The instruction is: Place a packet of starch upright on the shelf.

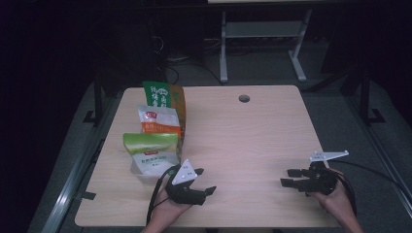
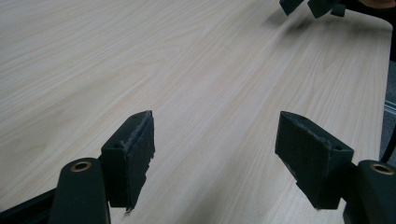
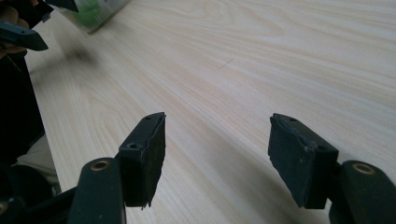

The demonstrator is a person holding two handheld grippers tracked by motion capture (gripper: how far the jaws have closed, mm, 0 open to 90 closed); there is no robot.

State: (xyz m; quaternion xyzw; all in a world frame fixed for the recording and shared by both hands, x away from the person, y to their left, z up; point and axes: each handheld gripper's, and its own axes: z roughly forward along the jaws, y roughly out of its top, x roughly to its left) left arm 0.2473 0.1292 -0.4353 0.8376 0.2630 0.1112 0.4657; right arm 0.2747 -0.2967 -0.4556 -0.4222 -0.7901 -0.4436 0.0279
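**Reach for the nearest pouch**

Both tongs, left [image 1: 200, 181] and right [image 1: 287, 178], gape empty over the tabletop [image 1: 243, 141]. The green-topped pouch [image 1: 151, 156] stands just beside the left tongs; approach level, pinching its top edge.

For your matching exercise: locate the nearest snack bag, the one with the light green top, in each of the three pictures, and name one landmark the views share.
High view: the light green-topped bag stands front-most in the row at the table's left, just behind the left gripper.
Left gripper view: not in it.
Right gripper view: its lower edge sits at the top left corner, blurred.
Shared landmark: the pale wooden tabletop.
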